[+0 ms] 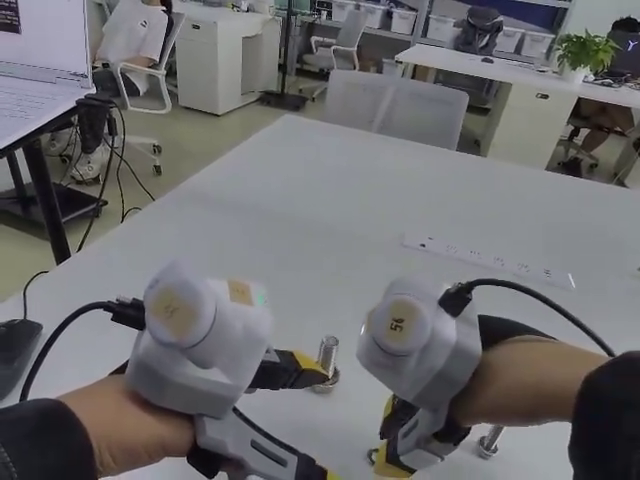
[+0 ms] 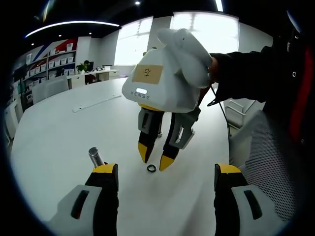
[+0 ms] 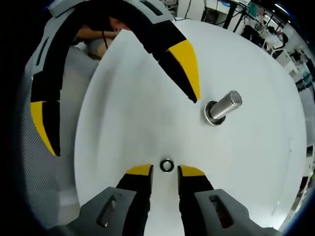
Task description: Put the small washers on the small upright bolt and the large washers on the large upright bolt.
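Open-plan office premises: white desks (image 1: pixel 470 62), swivel chairs (image 1: pixel 343 42), a laptop (image 1: pixel 40 60), potted plant (image 1: pixel 583 48), shelved storage bins (image 1: pixel 405 20).

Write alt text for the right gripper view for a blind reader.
The right gripper holds its yellow-tipped jaws slightly apart on either side of a small washer lying on the white table. Beyond it, the left gripper is open wide beside a large upright bolt with a washer round its base.

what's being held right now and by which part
Nothing is held. The right gripper straddles a small washer on the table; the left gripper is open.
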